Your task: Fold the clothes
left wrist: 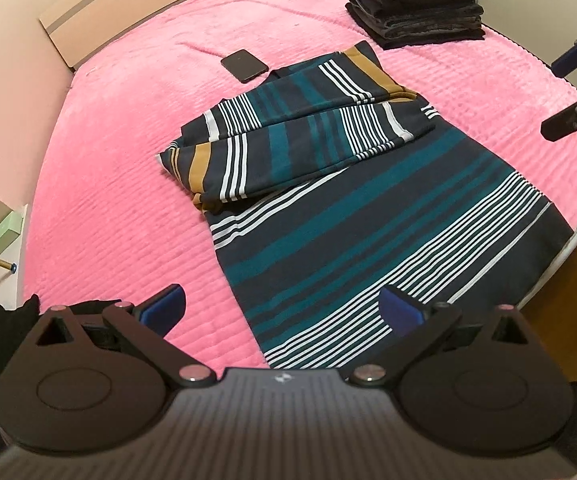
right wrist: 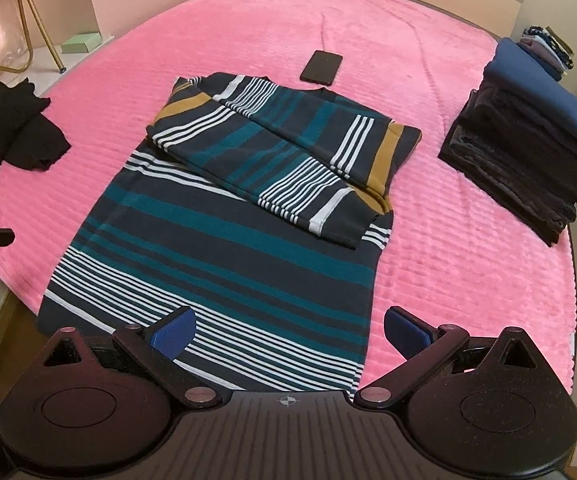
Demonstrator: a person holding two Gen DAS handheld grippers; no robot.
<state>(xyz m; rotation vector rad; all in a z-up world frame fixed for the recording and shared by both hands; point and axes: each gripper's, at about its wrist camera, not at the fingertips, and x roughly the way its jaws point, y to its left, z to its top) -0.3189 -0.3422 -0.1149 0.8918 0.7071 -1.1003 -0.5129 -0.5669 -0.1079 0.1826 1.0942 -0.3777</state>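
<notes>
A striped long-sleeved top [right wrist: 224, 248], in navy, teal, white and mustard bands, lies flat near the middle of a pink bedspread [right wrist: 448, 280]. Both sleeves [right wrist: 288, 160] are folded across the upper body of the garment and overlap each other there. The hem faces the two grippers.

The left gripper [left wrist: 284, 312] hovers above the hem end of the top. Its jaws stand wide apart and hold nothing; one blue fingertip pad [left wrist: 164, 312] is over bare bedspread, the other over the striped fabric. The right gripper [right wrist: 288, 336] hovers over the same hem edge from the other side, jaws likewise spread wide and empty. In the left wrist view, the right gripper appears at the frame's right edge, above the bedspread.

A dark phone [right wrist: 321, 66] lies on the bedspread just beyond the collar end of the top. A stack of folded dark clothes [right wrist: 528, 152], topped by a blue garment, stands on the bed well apart from the top. A loose black garment [right wrist: 20, 124] lies at the opposite bed edge.
</notes>
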